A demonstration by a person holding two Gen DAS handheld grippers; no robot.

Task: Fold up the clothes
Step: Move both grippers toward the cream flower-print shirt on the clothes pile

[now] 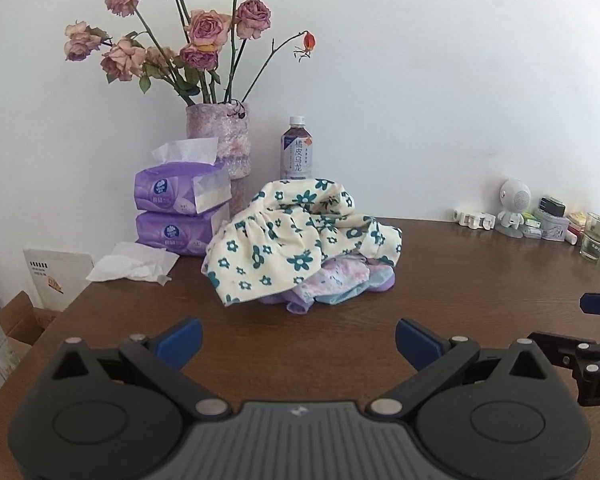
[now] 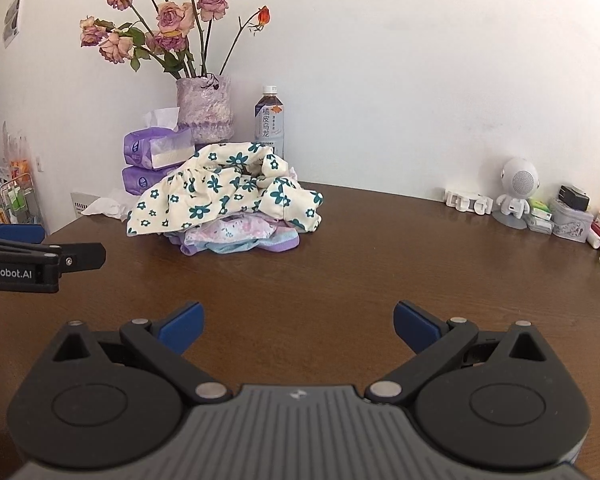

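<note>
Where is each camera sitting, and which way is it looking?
Left wrist: sits on the left tongs, looking across the table at the clothes pile; its blue fingers show open, and the right tongs poke in at the right edge.
Right wrist: sits on the right tongs, facing the same way; its open fingers show, with the left tongs and a bit of hand at the left edge.
Both see the clothes pile, vase of roses and bottle.

The top garment [image 1: 284, 240] is cream with teal flowers. Beneath it lie lilac and pale blue clothes [image 1: 340, 284]. The bench [image 1: 460, 280] is dark brown.
</note>
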